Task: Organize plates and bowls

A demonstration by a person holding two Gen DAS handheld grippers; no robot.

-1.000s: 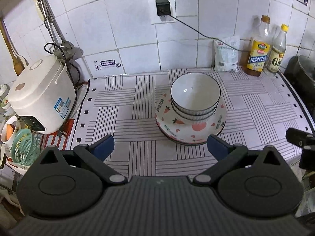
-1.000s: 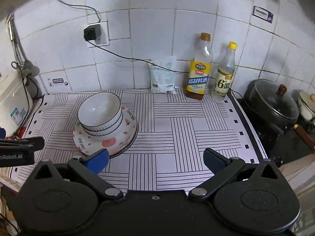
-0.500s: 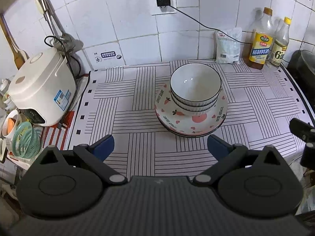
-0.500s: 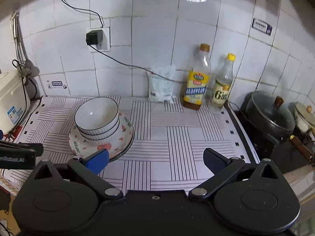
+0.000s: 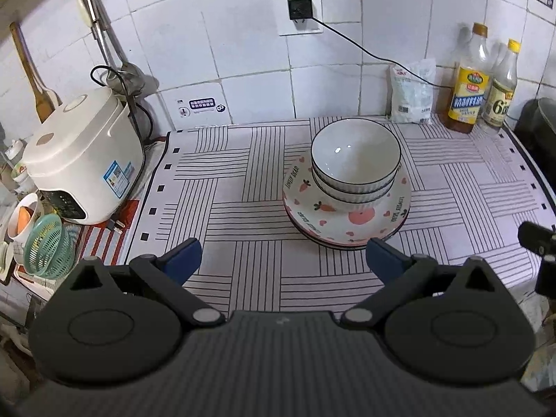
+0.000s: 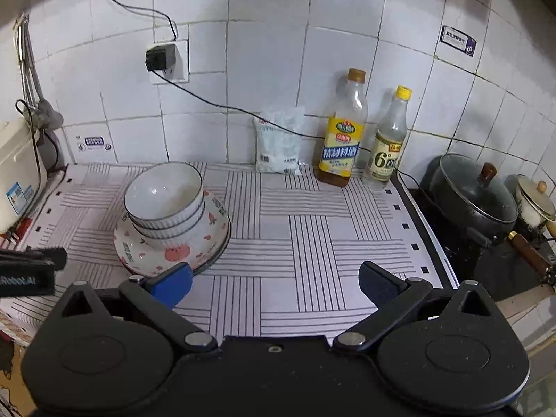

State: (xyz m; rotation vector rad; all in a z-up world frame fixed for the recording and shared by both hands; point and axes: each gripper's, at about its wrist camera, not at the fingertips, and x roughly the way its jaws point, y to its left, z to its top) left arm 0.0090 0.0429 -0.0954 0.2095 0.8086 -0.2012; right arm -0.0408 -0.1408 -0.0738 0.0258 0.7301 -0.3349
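Two white ribbed bowls (image 5: 355, 160) sit nested on a stack of pink-patterned plates (image 5: 351, 224) on the striped counter mat (image 5: 243, 187). My left gripper (image 5: 283, 259) is open and empty, held back from the stack near the counter's front edge. In the right wrist view the bowls (image 6: 163, 196) and plates (image 6: 173, 246) lie at the left. My right gripper (image 6: 274, 283) is open and empty, to the right of the stack. Each gripper's body shows at the edge of the other's view.
A white rice cooker (image 5: 83, 160) stands at the left with a green basket (image 5: 47, 243) before it. A salt bag (image 6: 279, 142) and two bottles (image 6: 342, 128) stand at the back wall. A lidded black pot (image 6: 472, 198) sits on the stove at right.
Both grippers have drawn back and risen slightly from the stack, so bowls and plates look smaller and farther. Both stay open. The stack has not moved.
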